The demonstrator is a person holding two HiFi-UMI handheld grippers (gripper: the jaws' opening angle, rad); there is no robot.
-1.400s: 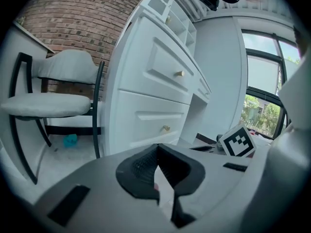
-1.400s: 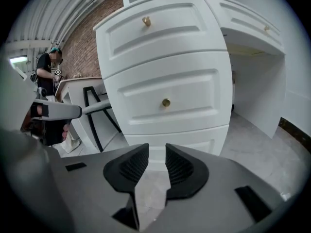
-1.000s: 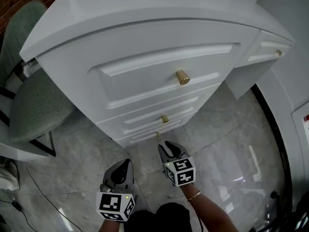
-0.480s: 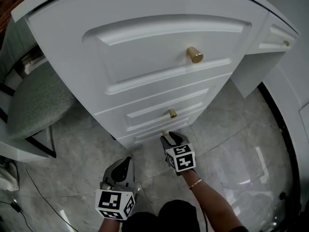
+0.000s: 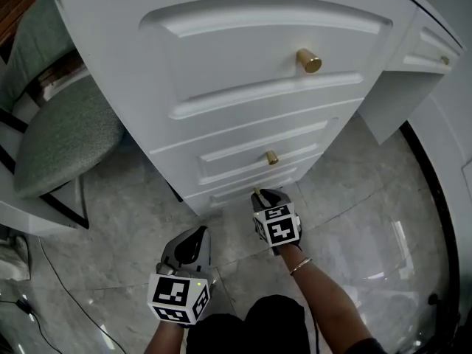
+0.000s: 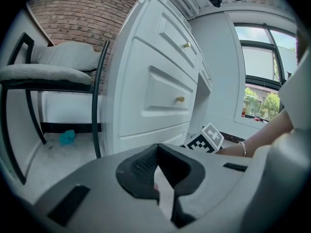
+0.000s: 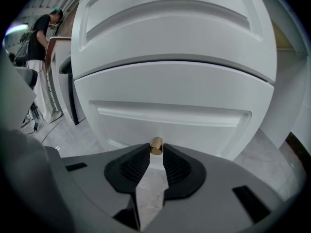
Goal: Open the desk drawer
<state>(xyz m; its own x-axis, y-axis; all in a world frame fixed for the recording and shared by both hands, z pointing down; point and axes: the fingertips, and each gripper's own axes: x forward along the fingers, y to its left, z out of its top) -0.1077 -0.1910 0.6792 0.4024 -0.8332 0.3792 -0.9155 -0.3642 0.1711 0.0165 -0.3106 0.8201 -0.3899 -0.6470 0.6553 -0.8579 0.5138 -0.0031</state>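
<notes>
The white desk's drawer stack has three fronts with brass knobs: top, middle, and bottom. My right gripper is low at the bottom drawer. In the right gripper view its gripper has the bottom knob between the fingertips; the jaws are closing and both pads look to touch it. My left gripper hangs above the floor to the left, away from the drawers. In the left gripper view its gripper is shut with nothing in it.
A grey cushioned chair with a black frame stands left of the drawers. A thin cable runs over the marble floor at bottom left. A small teal thing lies under the chair. A person stands far off.
My right gripper went forward and down to the bottom drawer's knob, and its jaws narrowed around it. The left gripper sank a little. The head view came closer to the drawers.
</notes>
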